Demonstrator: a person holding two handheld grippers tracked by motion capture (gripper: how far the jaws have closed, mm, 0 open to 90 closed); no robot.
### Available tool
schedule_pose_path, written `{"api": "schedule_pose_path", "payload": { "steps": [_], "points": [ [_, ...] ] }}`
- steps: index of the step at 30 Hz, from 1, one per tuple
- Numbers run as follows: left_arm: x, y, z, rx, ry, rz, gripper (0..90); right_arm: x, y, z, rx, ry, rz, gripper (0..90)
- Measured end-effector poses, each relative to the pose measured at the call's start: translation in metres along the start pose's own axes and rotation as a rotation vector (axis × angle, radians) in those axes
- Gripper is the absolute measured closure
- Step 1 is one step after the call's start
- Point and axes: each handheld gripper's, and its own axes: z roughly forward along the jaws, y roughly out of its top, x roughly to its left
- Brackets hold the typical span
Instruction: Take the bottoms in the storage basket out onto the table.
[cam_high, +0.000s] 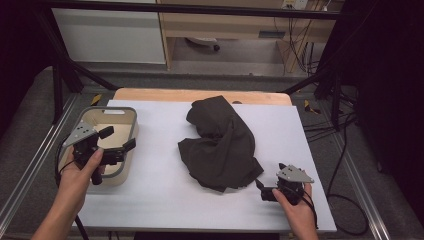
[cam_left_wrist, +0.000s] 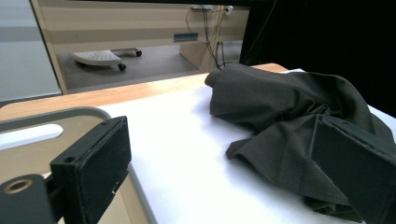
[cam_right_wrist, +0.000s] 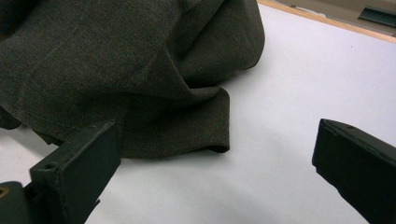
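A dark cloth lies crumpled at the centre of the white tabletop, running from the far middle toward the near right. A beige bin with a grey rim sits at the left edge of the tabletop, well apart from the cloth.

Left tool: held in the person's left hand above the near part of the bin, jaws spread wide and pointing right toward the cloth, with nothing between them. In the left gripper view the bin rim passes behind the left jaw, and the cloth lies ahead on the white surface, its near fold partly hidden by the right jaw.

Right tool: held low in the right hand at the near right of the tabletop, just beside the near corner of the cloth. In the right gripper view the jaws stand wide apart and empty; the cloth's hemmed corner lies just beyond the left jaw. That jaw seems to overlap the cloth edge, though contact cannot be confirmed. Bare tabletop shows between the jaws.
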Motion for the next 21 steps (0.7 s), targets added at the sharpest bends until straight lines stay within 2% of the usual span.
{"api": "schedule_pose_path", "payload": {
  "steps": [13,21],
  "points": [
    [0.010,-0.011,-0.014,-0.002,0.014,-0.025,5.2,0.000,0.000,0.000,0.007,-0.003,0.000,2.0],
    [0.013,-0.019,-0.015,0.012,0.024,-0.030,5.4,0.000,-0.001,0.000,0.009,-0.003,-0.001,2.0]
  ]
}}
